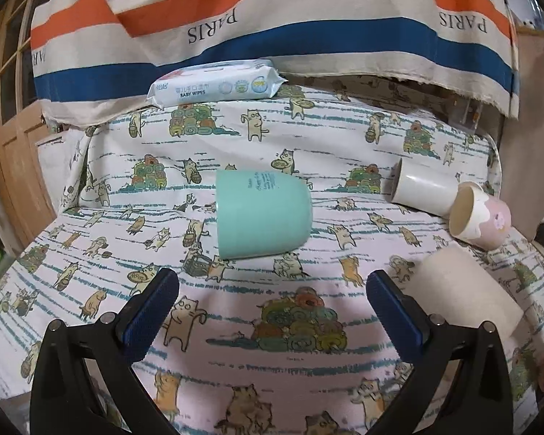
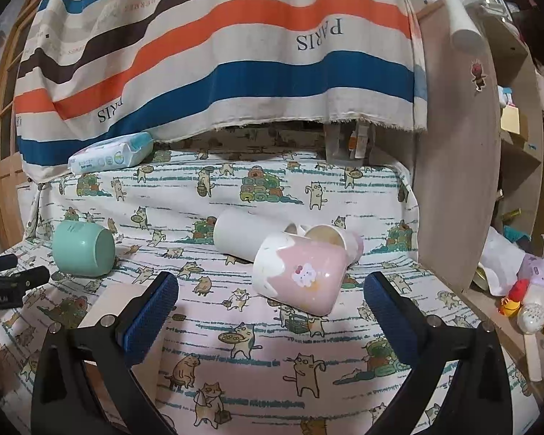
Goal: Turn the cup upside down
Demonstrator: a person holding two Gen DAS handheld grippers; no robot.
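The mint cup (image 1: 263,214) is the landmark here. It sits on the cat-print tabletop (image 1: 308,326) and, judging from the left wrist view, looks to be mouth-down already, its wider rim on the cloth and its rounded base up; in the right wrist view it seems tilted, so I cannot be sure it stands flat.

The left tool (image 1: 272,282) hangs just short of the mint cup, spread wide and gripping nothing. The right tool (image 2: 270,286) is likewise spread and empty, well to the right of the mint cup, facing the pink cup (image 2: 299,275).

The pink cup lies on its side, touching a white cup (image 2: 243,233) that also lies toppled behind it. A paper roll (image 1: 460,286) rests near the left tool's right finger. A wipes pack (image 1: 215,81) lies far behind the mint cup, under the striped cloth (image 1: 272,18).

My guess is one flip is done or nearly done, and the pink cup is next. That calls for the right tool to move in across the pink cup's body, clamp it, lift it off the white cup, and turn it mouth-down.
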